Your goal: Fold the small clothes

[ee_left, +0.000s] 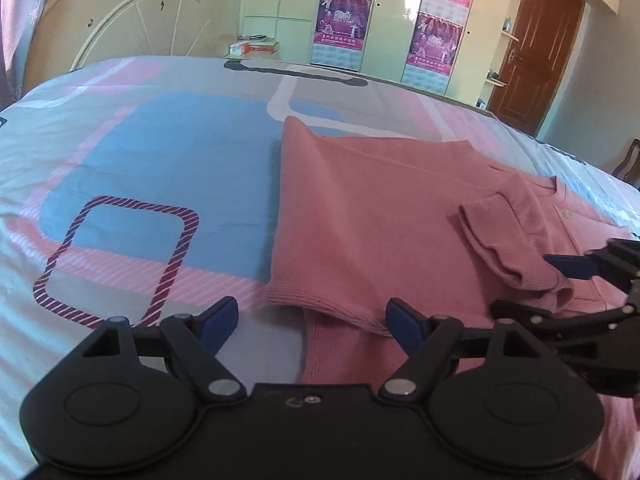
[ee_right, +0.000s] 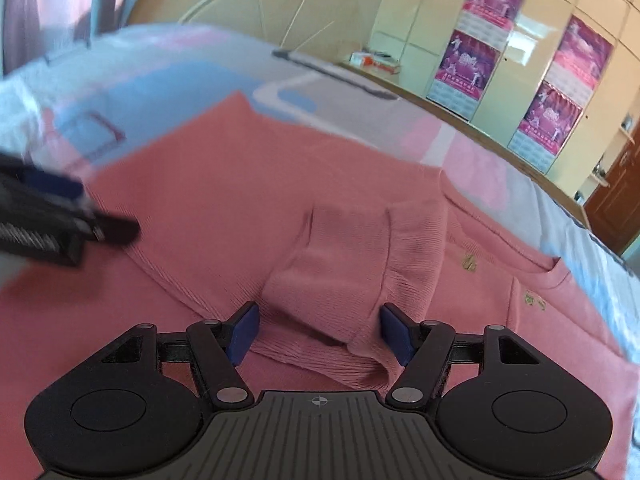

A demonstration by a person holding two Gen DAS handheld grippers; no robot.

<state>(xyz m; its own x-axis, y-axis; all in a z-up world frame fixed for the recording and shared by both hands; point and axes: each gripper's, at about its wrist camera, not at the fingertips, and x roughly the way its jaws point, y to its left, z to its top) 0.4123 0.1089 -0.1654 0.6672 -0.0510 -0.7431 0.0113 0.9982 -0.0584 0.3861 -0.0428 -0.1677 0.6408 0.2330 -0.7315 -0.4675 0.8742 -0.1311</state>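
A pink knit sweater lies partly folded on the bed, with one sleeve laid across its body. My left gripper is open just above the sweater's ribbed hem. My right gripper is open with its blue pads either side of the sleeve's ribbed cuff, holding nothing. The sweater fills the right wrist view, with its neckline at the right. The right gripper shows at the right edge of the left wrist view; the left gripper shows blurred at the left of the right wrist view.
The bed cover is patterned in blue, pink and grey. A cream headboard stands at the far left. Wardrobes with pink posters line the back wall. A brown door is at the right, and a bedside table with books beyond the bed.
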